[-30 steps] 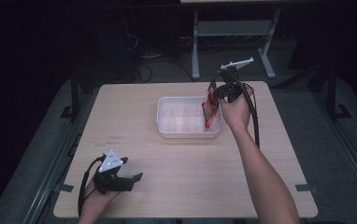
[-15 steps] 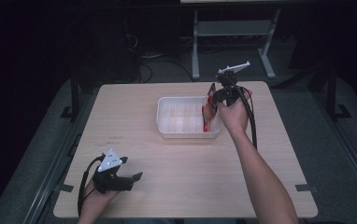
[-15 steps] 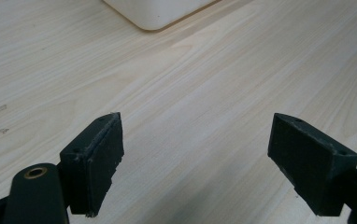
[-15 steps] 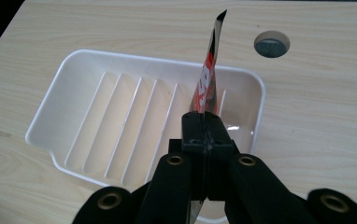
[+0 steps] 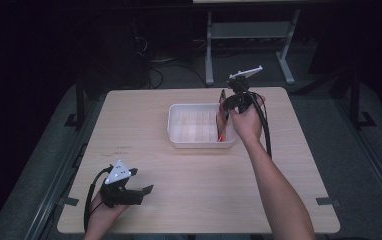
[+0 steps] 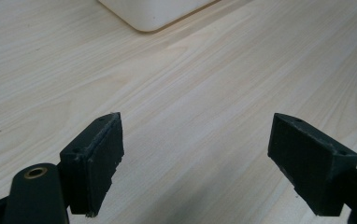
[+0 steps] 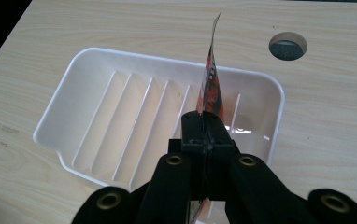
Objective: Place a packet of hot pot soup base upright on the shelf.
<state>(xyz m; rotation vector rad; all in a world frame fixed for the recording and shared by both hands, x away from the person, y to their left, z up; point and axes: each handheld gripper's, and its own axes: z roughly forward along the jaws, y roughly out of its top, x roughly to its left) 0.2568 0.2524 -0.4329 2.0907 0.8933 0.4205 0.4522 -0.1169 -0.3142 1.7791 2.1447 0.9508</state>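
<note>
A white ribbed plastic tray [image 5: 179, 132] [image 7: 64, 119] stands on the wooden table, behind the middle. My right gripper [image 5: 222, 112] [image 7: 205, 128] hangs over the tray's right end, shut on a thin red and orange packet [image 5: 221, 120] [image 7: 212, 86] held on edge above the tray floor. My left gripper [image 5: 141, 185] [image 6: 195, 158] rests near the table's front left corner, open, with bare wood between its jaws. A corner of the tray [image 6: 153, 14] shows at the top of the left gripper view.
A round cable hole [image 7: 288, 45] is cut in the tabletop beyond the tray. A metal frame stand [image 5: 244, 35] sits on the dark floor behind the table. Bare wood stretches between the tray and the left gripper.
The right gripper with the packet has shifted slightly back over the tray's right end. The left gripper has stayed where it was.
</note>
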